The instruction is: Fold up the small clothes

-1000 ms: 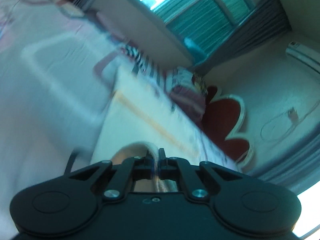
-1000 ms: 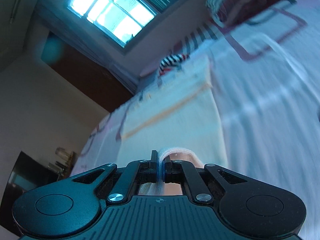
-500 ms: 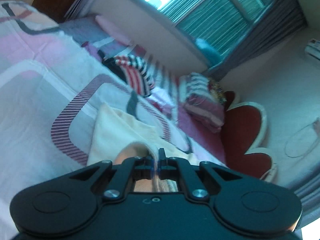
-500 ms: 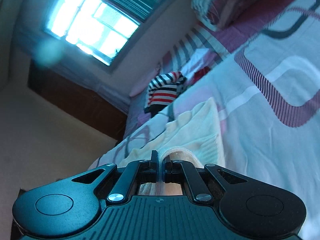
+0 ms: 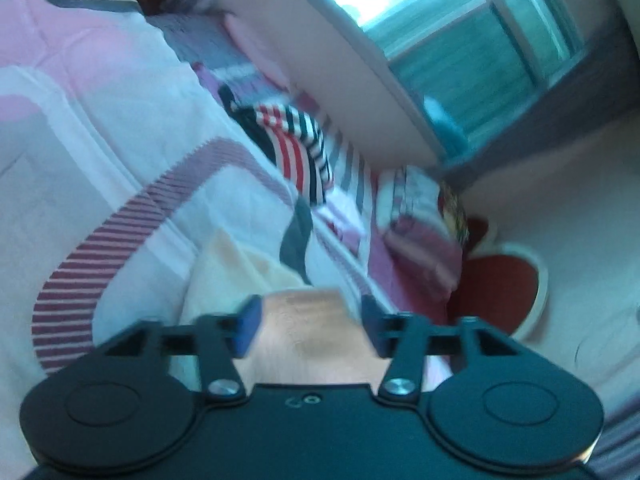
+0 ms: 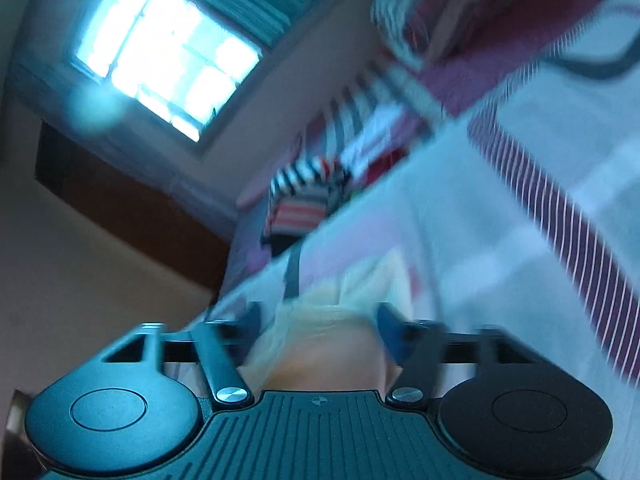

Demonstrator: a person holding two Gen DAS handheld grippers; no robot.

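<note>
A small cream garment (image 5: 236, 276) lies on the patterned bedsheet (image 5: 100, 152), folded over itself, with its tan collar band (image 5: 312, 320) between my left fingers. My left gripper (image 5: 310, 326) is open just above that edge. In the right wrist view the same cream garment (image 6: 360, 292) lies ahead, its tan edge (image 6: 332, 344) between the fingers. My right gripper (image 6: 320, 332) is open over it. Both views are blurred.
A striped red, white and black garment (image 5: 296, 152) lies further up the bed, also in the right wrist view (image 6: 304, 200). Folded bedding (image 5: 416, 216) and a red headboard (image 5: 500, 292) are beyond. A window and wall stand behind the bed.
Both grippers were shut on the cream garment's edge and held it up. The garment came down onto the bed, and now both grippers have opened and let it go.
</note>
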